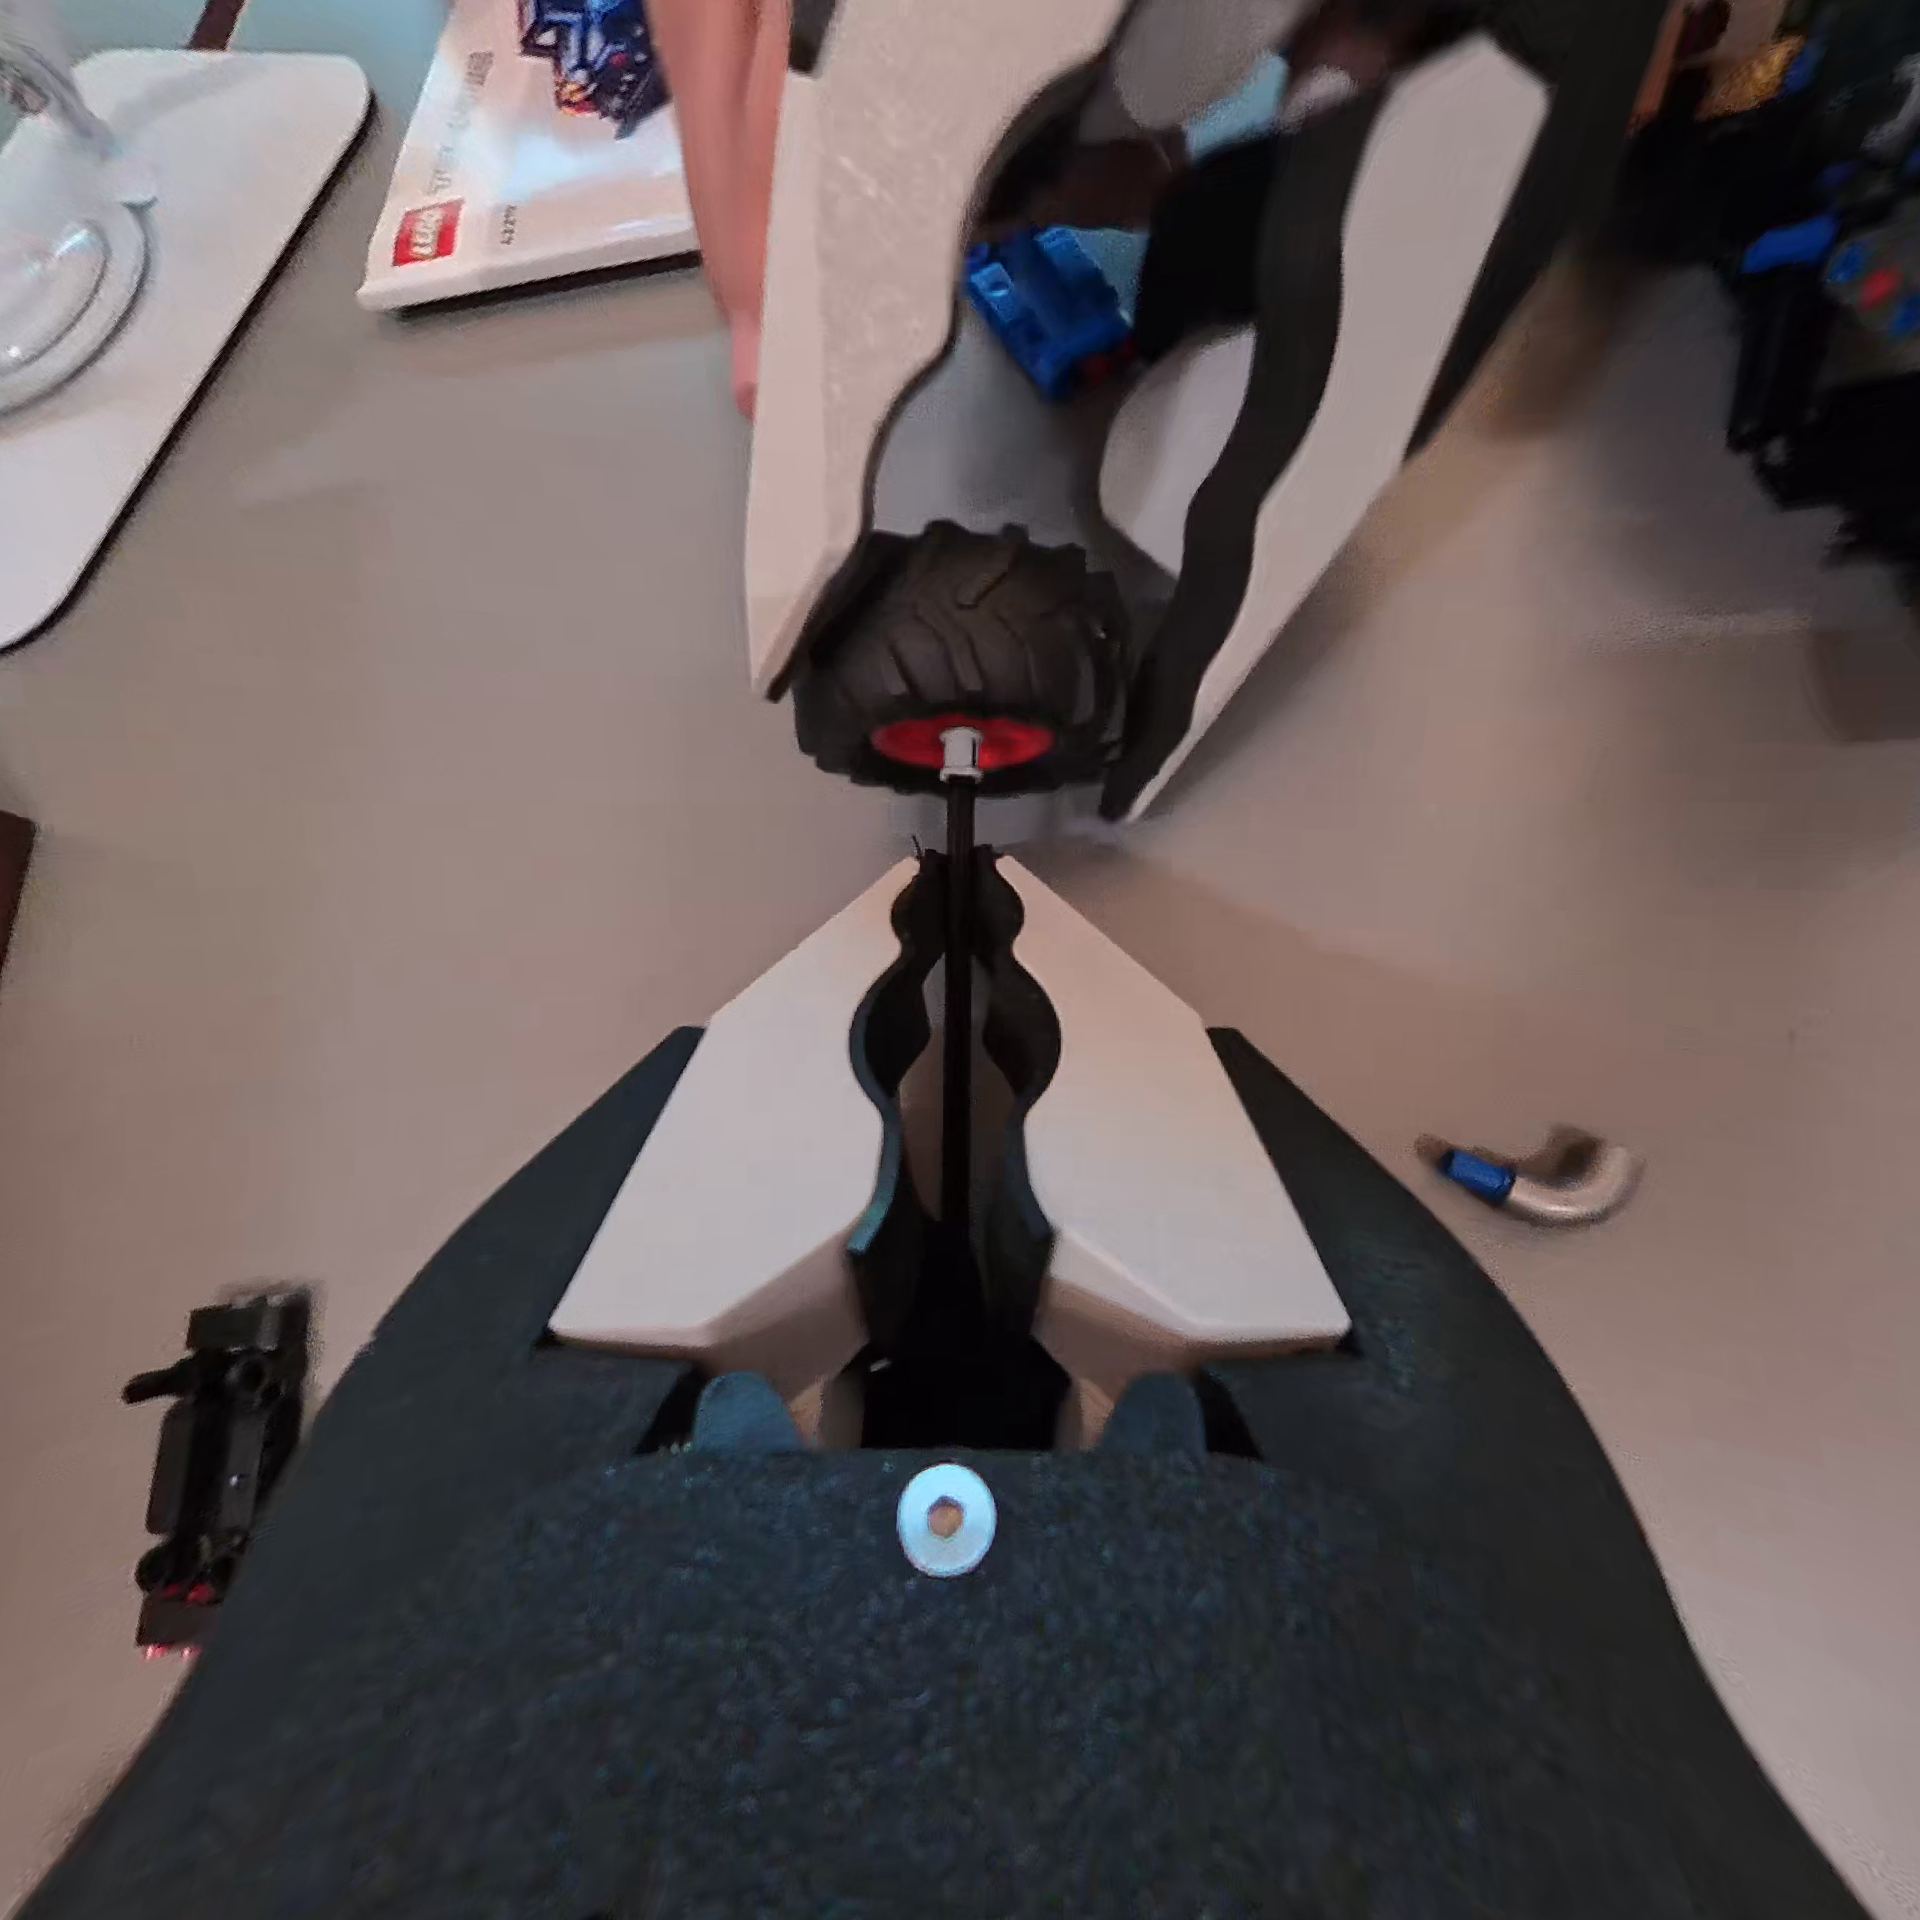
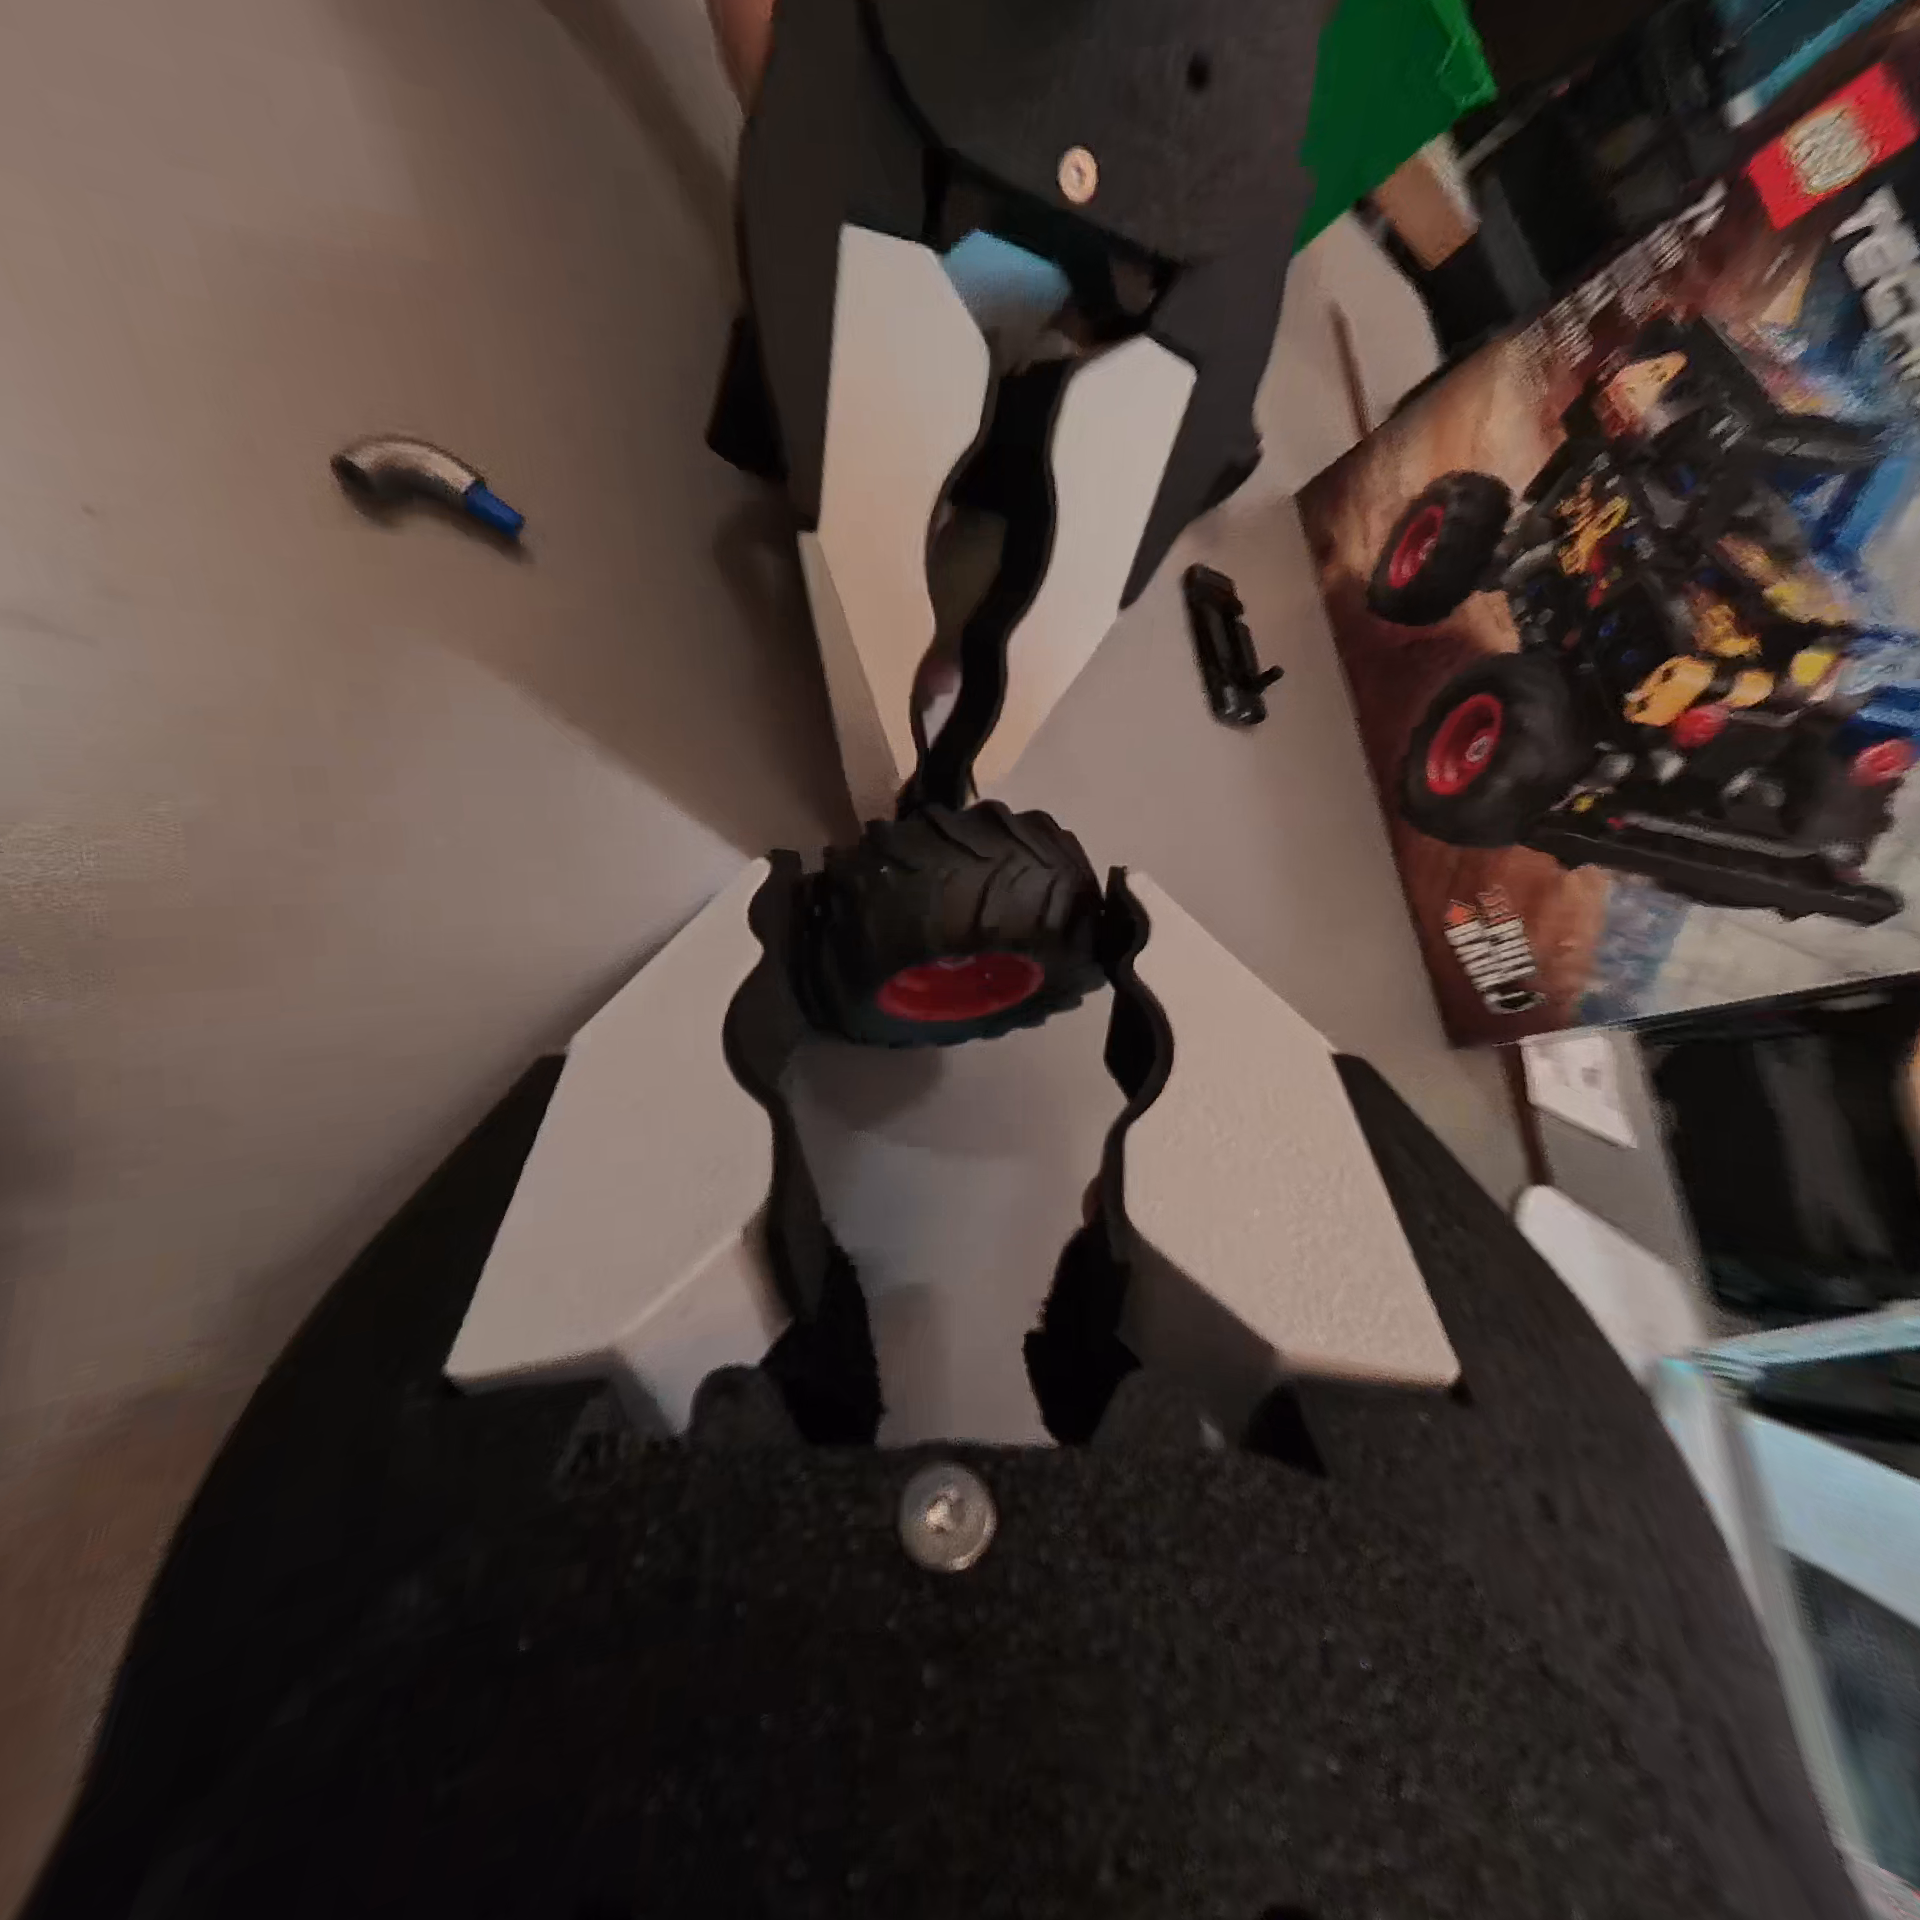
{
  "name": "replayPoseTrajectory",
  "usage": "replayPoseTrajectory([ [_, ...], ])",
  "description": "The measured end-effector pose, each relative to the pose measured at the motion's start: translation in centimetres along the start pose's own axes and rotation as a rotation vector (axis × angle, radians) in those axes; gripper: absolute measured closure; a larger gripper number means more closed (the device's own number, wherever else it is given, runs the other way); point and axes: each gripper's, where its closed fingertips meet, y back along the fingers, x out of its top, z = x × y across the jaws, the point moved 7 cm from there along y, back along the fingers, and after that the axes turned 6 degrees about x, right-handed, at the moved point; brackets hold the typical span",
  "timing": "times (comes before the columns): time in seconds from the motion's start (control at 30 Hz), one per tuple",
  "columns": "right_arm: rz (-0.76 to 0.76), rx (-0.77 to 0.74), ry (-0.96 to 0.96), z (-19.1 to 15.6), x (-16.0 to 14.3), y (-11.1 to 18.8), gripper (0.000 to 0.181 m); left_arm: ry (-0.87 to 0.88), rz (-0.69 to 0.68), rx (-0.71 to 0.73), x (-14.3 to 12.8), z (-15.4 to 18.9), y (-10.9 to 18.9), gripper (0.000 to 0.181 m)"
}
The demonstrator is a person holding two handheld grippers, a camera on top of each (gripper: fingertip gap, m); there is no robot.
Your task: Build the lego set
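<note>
Left wrist view. The left gripper (image 1: 956, 862) has its jaws drawn together on a thin black axle (image 1: 956, 997), which runs straight forward along the fingers. The axle's far end enters the red hub (image 1: 951, 740) of a black tyred wheel (image 1: 971, 649) through a small grey bush (image 1: 958, 753). The wheel sits directly ahead of the left gripper's tips. The right gripper (image 1: 951, 727) reaches in from beyond the wheel, its jaws clamped on the tread from either side. The axle's long axis thus runs in line with the wheel's hub — the two grippers face each other along it. Behind the wheel lies a blue brick piece (image 1: 1044, 301); farther left of it are a booklet (image 1: 520, 177) and a white mat (image 1: 156, 312) bearing a glass (image 1: 52, 260). Well right of the axle lies a curved grey tube with a blue end (image 1: 1538, 1179); to its left, a black part (image 1: 223, 1455). All rest on a grey table (image 1: 468, 727).

Right wrist view. The right gripper (image 2: 940, 894) holds the wheel (image 2: 951, 914) between its fingertips, a red hub face (image 2: 956, 985) turned toward the camera. The left gripper (image 2: 940, 800) meets the wheel from the far side; the axle itself is hidden here. Left of the wheel lies the grey tube (image 2: 421, 480); right of it, the black part (image 2: 1226, 644) and a toy box (image 2: 1642, 675).
</note>
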Motion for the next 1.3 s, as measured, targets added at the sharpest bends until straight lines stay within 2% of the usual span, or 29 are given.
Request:
replayPoseTrajectory([
  [0.07,0.04,0.107,-0.155,0.8,-0.3,0.6,0.121,-0.02,0.056,-0.002,0.2,0.1,0.2,0.178],
  [0.17,0.089,0.246,-0.395,1.4,-0.8,0.7,0.093,-0.061,0.15,0.012,0.8,0.3,0.9,0.178],
  [0.2,0.09,0.266,-0.419,1.3,-0.9,0.5,0.094,-0.07,0.187,0.015,1.0,0.6,1.2,0.178],
  [0.3,0.152,0.257,-0.388,0.9,0.5,0.4,0.114,-0.077,0.23,0.029,1.3,0.8,1.6,0.178],
  [0.33,0.11,0.245,-0.363,0.7,0.5,0.2,0.117,-0.087,0.229,0.034,1.3,0.9,1.6,0.178],
  [0.43,0.07,0.241,-0.269,0.1,0.6,0.3,0.118,-0.135,0.228,0.033,1.3,1.5,1.6,0.178],
  [0.73,0.072,0.306,-0.282,-0.5,-0.6,1.5,0.12,-0.124,0.237,-0.047,1.4,1.9,1.6,0.178],
  [0.87,0.034,0.248,-0.262,-0.3,-0.8,1.1,0.119,-0.066,0.187,-0.04,1.3,1.5,1.2,0.178],
  [1.0,0.053,0.169,-0.191,-0.4,0.4,0.8,0.119,-0.021,0.259,-0.006,2.5,2.0,1.4,0.168],
  [1.07,0.027,0.143,-0.138,-0.6,0.6,0.6,0.119,-0.03,0.26,0.023,2.6,2.0,1.3,0.174],
  [1.3,0.039,0.139,-0.122,-0.8,0.8,0.5,0.119,-0.048,0.256,0.023,2.5,2.2,1.3,0.174],
])
